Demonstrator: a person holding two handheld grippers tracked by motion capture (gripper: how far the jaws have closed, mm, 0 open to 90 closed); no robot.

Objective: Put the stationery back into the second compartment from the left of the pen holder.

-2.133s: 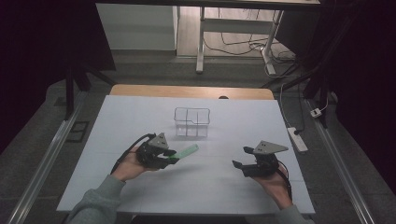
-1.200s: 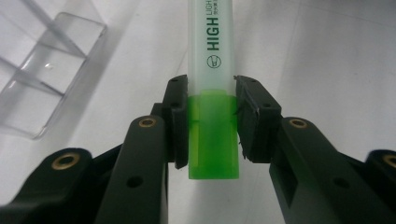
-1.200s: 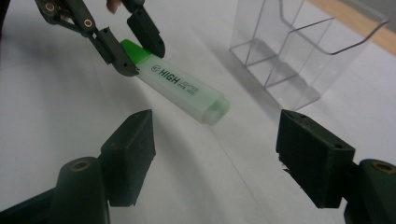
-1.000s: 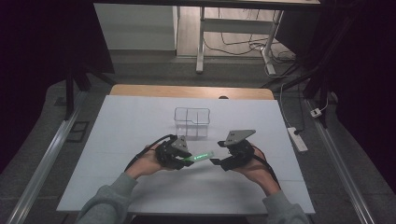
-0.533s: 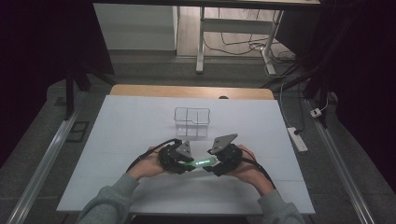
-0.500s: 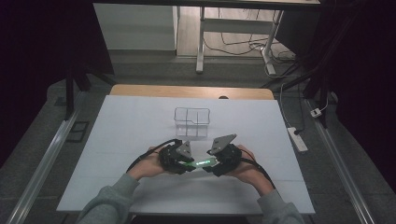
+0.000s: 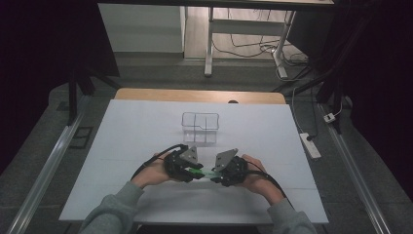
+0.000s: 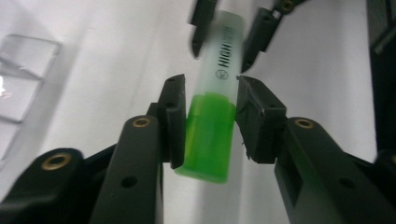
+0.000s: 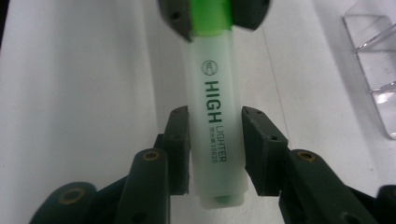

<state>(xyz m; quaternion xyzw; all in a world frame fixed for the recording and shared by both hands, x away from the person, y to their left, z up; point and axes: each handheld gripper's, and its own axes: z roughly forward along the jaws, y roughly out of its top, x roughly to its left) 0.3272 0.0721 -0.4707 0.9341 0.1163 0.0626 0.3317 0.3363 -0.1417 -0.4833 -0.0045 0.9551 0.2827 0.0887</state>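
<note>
A highlighter (image 7: 207,172) with a green cap and a frosted white body is held level just above the white table, between my two grippers. In the high view my left gripper (image 7: 197,171) grips its cap end and my right gripper (image 7: 217,174) its body end. The left gripper view has the left gripper (image 8: 210,119) with both pads pressed on the green cap (image 8: 208,140). In the right gripper view, my right gripper (image 9: 215,149) closes on the printed white barrel (image 9: 215,93), both pads touching its sides.
A clear plastic compartment box (image 7: 200,127) stands on the table (image 7: 122,146) a little beyond the grippers; it also appears as the clear box (image 9: 373,60) at the right. A wooden strip (image 7: 195,95) runs along the far edge. A power strip (image 7: 309,145) lies on the floor at right.
My right gripper came in from the right and closed on the free end of the highlighter that the left gripper held. Both hands now sit close together at the table's front middle.
</note>
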